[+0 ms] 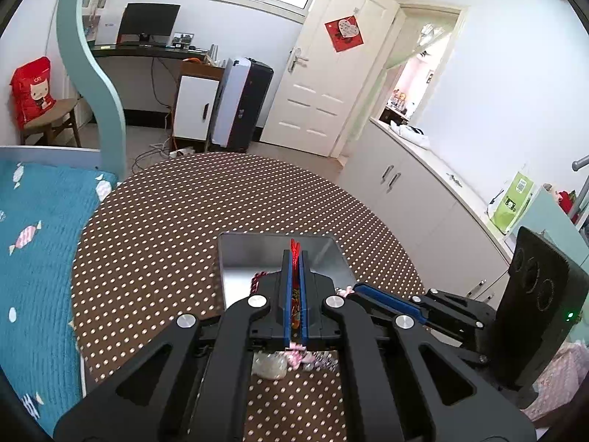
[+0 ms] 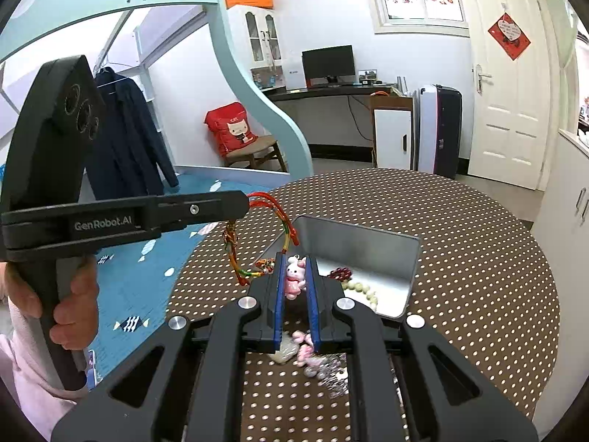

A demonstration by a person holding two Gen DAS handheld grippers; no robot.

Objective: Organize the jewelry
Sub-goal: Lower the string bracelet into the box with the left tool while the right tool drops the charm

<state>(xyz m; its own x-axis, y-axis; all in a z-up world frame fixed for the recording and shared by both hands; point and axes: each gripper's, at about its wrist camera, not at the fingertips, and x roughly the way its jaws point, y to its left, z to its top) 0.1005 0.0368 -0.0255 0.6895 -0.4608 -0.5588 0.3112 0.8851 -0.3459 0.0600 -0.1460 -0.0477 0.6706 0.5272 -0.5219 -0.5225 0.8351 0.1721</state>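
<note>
A metal tin tray (image 1: 254,254) (image 2: 368,243) sits on the polka-dot table. My left gripper (image 1: 294,254) is shut on a red and multicoloured cord bracelet (image 1: 294,248) and holds it above the tray; from the right wrist view the bracelet (image 2: 235,258) hangs from the left gripper (image 2: 243,202). My right gripper (image 2: 296,258) is shut on a pink rabbit charm (image 2: 294,276) just in front of the tray. A dark red bead bracelet (image 2: 338,273) and a pale green bead bracelet (image 2: 359,289) lie in the tray.
A brown table with white dots (image 1: 165,221) carries more pink charms (image 2: 307,353) and a pale pouch (image 1: 270,368) near me. A blue bed (image 1: 33,228) lies left, white cabinets (image 1: 412,184) right.
</note>
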